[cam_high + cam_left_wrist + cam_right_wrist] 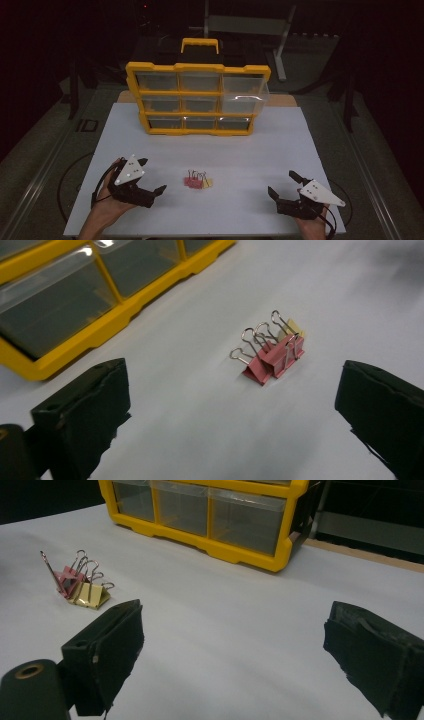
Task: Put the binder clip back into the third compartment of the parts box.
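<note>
White table (210, 150) filling the middle of the high view, its far edge across the upper centre, near edge along the bottom, dark floor on both sides. Yellow organizer (197, 97) standing upright at the upper centre near the far edge, three rows of three clear drawers, the right-hand middle drawer (243, 100) pulled out past the frame; black and yellow case (200, 47) just behind it. Left gripper (150, 176) at lower left, held in a hand (107, 202) close to the near edge, jaws spread wide, nothing between them. Right gripper (283, 184) at lower right, close to the near right corner, jaws likewise wide apart and empty. Binder clips (198, 181) in a small cluster at lower centre, between the two grippers and well apart from each: pink ones (270, 359) side by side, touching, a yellow one (91, 596) against them, wire handles up. Bare tabletop all round the cluster, open on left, right and near sides; wide clear strip between cluster and organizer. Nothing lying between either gripper and the clips.
</note>
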`<action>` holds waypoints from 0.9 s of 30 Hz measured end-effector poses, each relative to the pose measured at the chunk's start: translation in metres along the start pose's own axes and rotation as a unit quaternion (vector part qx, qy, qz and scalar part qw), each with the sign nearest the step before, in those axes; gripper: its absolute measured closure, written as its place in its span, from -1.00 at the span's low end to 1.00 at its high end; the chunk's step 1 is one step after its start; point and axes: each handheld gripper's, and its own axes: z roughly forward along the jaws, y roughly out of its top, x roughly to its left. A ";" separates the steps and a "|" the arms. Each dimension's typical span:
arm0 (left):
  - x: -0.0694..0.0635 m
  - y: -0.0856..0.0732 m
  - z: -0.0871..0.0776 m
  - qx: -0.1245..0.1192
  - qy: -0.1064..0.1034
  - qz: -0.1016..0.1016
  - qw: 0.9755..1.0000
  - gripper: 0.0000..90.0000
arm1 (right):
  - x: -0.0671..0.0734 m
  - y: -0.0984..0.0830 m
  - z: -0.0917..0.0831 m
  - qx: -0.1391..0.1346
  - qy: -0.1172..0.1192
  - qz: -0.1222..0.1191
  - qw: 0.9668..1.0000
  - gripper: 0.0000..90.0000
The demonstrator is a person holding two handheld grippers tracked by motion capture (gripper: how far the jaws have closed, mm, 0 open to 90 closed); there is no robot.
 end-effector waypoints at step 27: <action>-0.007 0.026 0.029 0.029 -0.039 0.029 0.998 -1.00 | 0.002 0.000 0.000 0.002 0.001 -0.003 1.000 -0.81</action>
